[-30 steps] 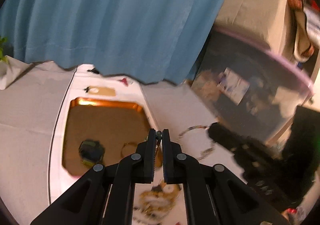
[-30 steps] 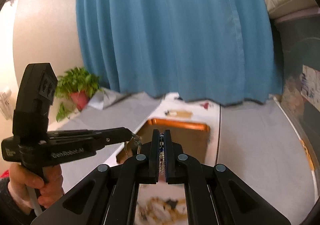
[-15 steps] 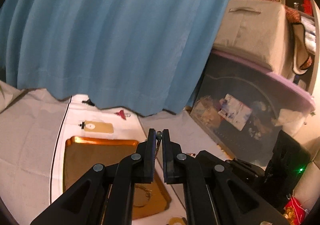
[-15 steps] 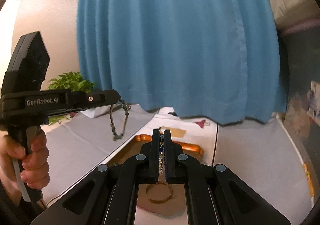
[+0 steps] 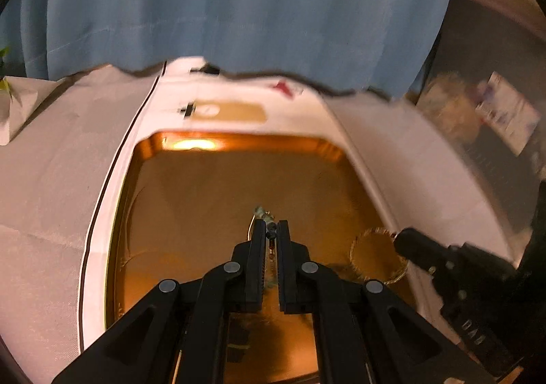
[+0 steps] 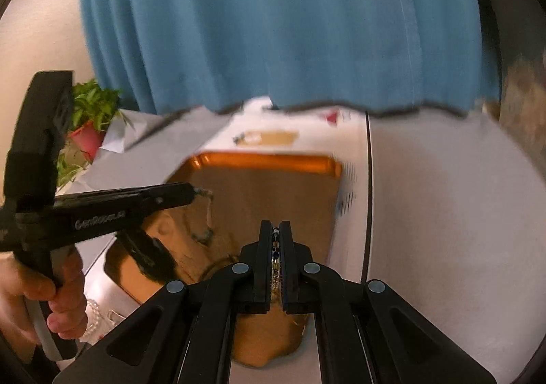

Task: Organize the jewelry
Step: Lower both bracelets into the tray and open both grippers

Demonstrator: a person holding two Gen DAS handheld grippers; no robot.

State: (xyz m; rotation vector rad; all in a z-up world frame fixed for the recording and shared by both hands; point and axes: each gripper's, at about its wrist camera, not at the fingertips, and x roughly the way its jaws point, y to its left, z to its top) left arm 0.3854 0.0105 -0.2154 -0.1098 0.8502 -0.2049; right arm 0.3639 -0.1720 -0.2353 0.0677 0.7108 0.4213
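A shiny gold tray (image 5: pixel 239 142) lies on a white mat; it also shows in the right wrist view (image 6: pixel 266 159). My left gripper (image 5: pixel 271 227) is shut on a dark green beaded bracelet (image 5: pixel 262 213) and holds it low over the tray's middle; in the right wrist view the left gripper (image 6: pixel 196 193) comes in from the left with the bracelet (image 6: pixel 206 217) hanging from its tip. My right gripper (image 6: pixel 276 230) is shut on a gold and blue bracelet (image 6: pixel 275 268) over the tray's near right part; its tip (image 5: pixel 401 239) touches a hanging gold loop (image 5: pixel 375 257).
A blue curtain (image 6: pixel 273 26) hangs behind the table. A potted plant (image 6: pixel 88 114) stands at the far left. A gold tag (image 5: pixel 227 111) lies beyond the tray. A pearl strand (image 6: pixel 92 312) lies near the tray's left corner. Storage clutter (image 5: pixel 494 111) stands at the right.
Both grippers have come down from a raised position to just above the tray, each still holding its bracelet. The views are blurred by the motion.
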